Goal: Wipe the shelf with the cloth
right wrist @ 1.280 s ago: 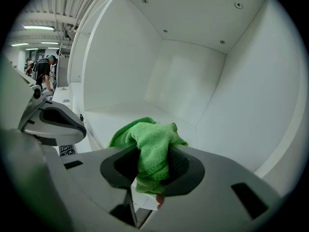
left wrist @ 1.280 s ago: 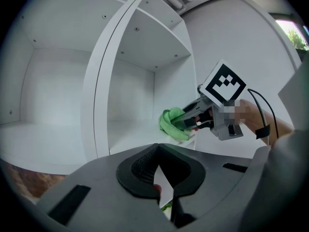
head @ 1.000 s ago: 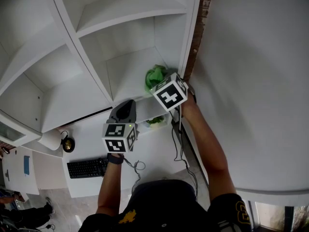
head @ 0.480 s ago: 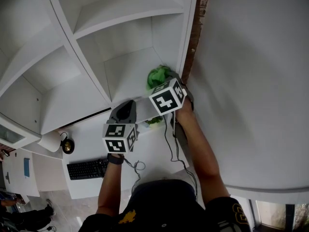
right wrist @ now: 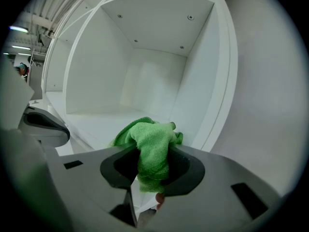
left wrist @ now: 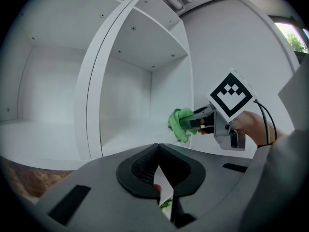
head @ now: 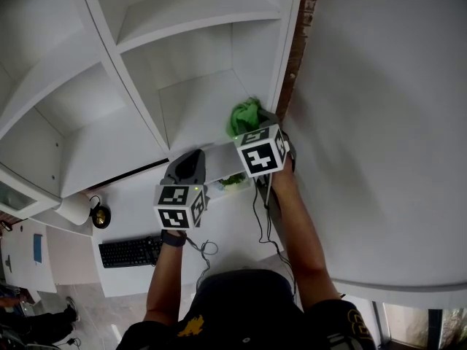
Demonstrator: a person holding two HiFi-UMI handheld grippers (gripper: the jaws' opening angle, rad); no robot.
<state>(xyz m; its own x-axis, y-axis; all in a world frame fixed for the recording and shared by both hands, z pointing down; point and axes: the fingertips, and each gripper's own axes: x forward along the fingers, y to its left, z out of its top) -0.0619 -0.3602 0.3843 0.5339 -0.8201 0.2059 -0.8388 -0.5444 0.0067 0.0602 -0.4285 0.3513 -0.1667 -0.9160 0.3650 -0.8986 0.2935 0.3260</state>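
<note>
A crumpled green cloth [head: 245, 115] [right wrist: 147, 146] is pinched in my right gripper [head: 253, 127] [right wrist: 152, 151], which is shut on it. The cloth rests at the front right corner of a white shelf compartment's floor [head: 193, 111] [right wrist: 96, 122], close to the right side panel [right wrist: 193, 105]. In the left gripper view the cloth [left wrist: 179, 123] shows at the shelf's front edge, with the right gripper [left wrist: 198, 123] and a hand behind it. My left gripper [head: 191, 157] [left wrist: 157, 149] hangs lower and to the left, in front of the shelf unit, shut with nothing in it.
White dividers and upper shelves [head: 190, 13] surround the compartment. A brick strip [head: 295, 49] and a white wall [head: 379, 122] lie to the right. Below are a desk [head: 135, 214] with a keyboard [head: 131, 252], a small dark object [head: 101, 216], green leaves [head: 233, 181] and cables [head: 208, 250].
My right gripper has slid the cloth a little to the right, toward the side panel. The left gripper has stayed put.
</note>
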